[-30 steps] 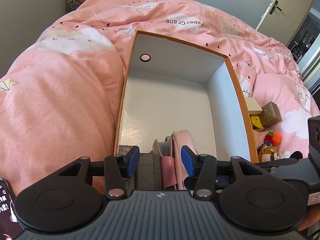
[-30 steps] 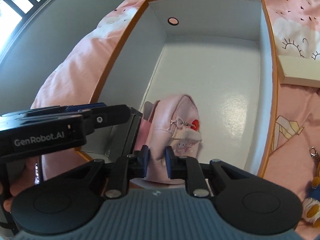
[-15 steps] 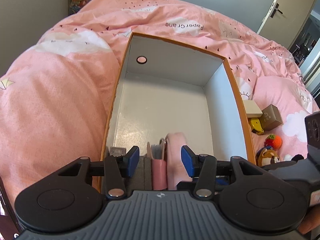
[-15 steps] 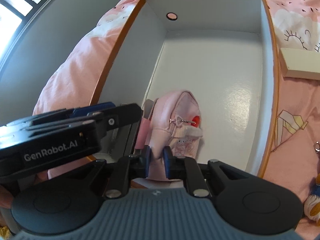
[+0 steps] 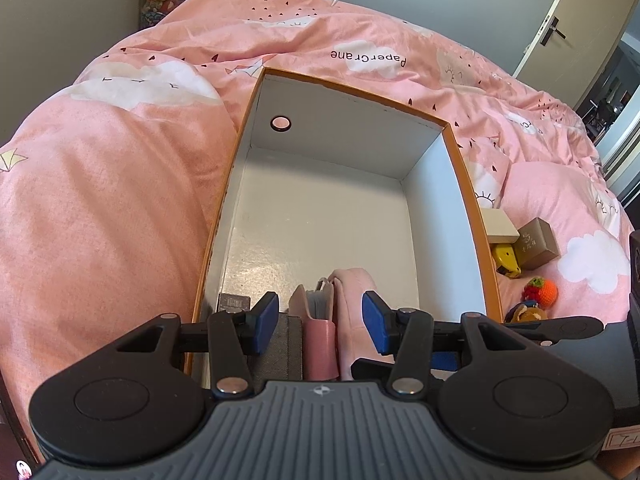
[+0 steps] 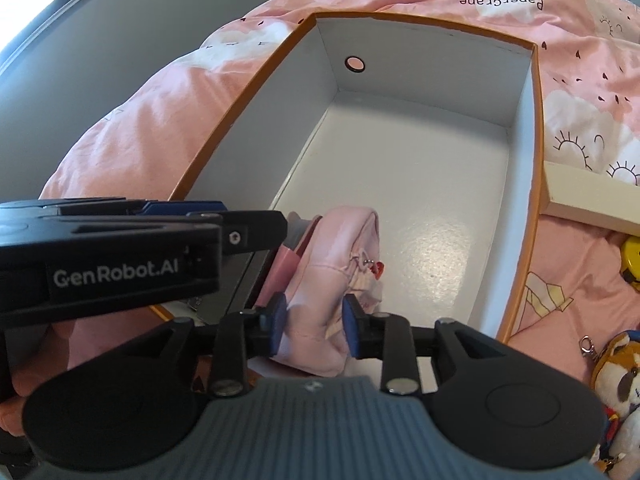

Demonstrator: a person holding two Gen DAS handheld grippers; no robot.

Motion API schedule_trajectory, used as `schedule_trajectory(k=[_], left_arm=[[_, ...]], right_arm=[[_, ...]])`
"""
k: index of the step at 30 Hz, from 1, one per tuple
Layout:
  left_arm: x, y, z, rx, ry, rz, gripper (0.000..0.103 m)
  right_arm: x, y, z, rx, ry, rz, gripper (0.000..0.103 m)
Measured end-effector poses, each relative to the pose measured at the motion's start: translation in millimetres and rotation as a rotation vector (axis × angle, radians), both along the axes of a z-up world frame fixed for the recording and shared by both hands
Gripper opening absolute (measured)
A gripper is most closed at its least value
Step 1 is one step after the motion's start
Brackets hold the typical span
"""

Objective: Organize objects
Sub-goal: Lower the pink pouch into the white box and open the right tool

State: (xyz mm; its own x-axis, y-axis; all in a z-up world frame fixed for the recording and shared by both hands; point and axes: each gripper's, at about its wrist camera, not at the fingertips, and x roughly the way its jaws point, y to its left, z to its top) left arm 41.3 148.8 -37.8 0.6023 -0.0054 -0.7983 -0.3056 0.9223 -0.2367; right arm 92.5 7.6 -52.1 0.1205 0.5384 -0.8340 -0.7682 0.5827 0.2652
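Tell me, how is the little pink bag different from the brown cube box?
The pink bag is soft cloth; the brown cube box is stiff with flat sides. The pink bag stands inside the big white box; the brown cube box sits outside it on the pink bedcover. Both are small.

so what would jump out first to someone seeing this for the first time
The big white box with an orange rim lying open on the pink bedspread, mostly bare inside. At its near end stands a small pink bag, and the right claw is opening around it. Little toys lie beside the box.
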Motion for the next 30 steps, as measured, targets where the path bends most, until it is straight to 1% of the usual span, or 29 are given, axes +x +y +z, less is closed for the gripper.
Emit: schedule_trajectory(k=[4, 6, 7, 9, 11, 13, 14, 15, 17, 20, 24, 26, 30], left_arm=[[-2, 5, 1, -0.006, -0.001, 0.011, 0.056], [-2, 7, 1, -0.004, 0.0, 0.014, 0.056], [-2, 8, 0, -0.002, 0.002, 0.015, 0.056], [-2, 9, -1, -0.002, 0.009, 0.013, 0.056], [-2, 11, -1, -0.004, 0.012, 0.015, 0.056], [-3, 12, -1, -0.005, 0.01, 0.017, 0.056], [-3, 13, 0, -0.007, 0.009, 0.019, 0.056], [-3, 14, 0, -0.009, 0.008, 0.02, 0.056], [-3, 14, 1, -0.014, 0.006, 0.019, 0.056], [-3, 14, 0, -0.019, 0.009, 0.016, 0.056], [-2, 14, -1, -0.028, 0.012, 0.015, 0.056], [-2, 14, -1, -0.028, 0.012, 0.015, 0.056], [-1, 15, -1, -0.037, 0.013, 0.017, 0.056]], right_arm=[[2, 0, -1, 0.012, 0.016, -0.011, 0.034], [4, -1, -4, 0.024, 0.039, -0.015, 0.03], [5, 0, -5, 0.03, 0.047, -0.01, 0.026], [5, 1, -6, 0.026, 0.032, 0.014, 0.022], [-2, 8, -2, -0.007, -0.031, 0.091, 0.018], [-12, 17, 4, -0.067, -0.131, 0.205, 0.016], [-15, 20, 6, -0.096, -0.165, 0.25, 0.016], [-15, 23, 6, -0.11, -0.169, 0.275, 0.016], [-9, 25, 8, -0.11, -0.116, 0.273, 0.015], [7, 20, 3, -0.06, 0.061, 0.184, 0.014], [20, 14, -12, -0.013, 0.204, 0.087, 0.014], [23, 8, -13, 0.025, 0.239, 0.053, 0.014], [24, -1, -9, 0.085, 0.313, 0.04, 0.01]])
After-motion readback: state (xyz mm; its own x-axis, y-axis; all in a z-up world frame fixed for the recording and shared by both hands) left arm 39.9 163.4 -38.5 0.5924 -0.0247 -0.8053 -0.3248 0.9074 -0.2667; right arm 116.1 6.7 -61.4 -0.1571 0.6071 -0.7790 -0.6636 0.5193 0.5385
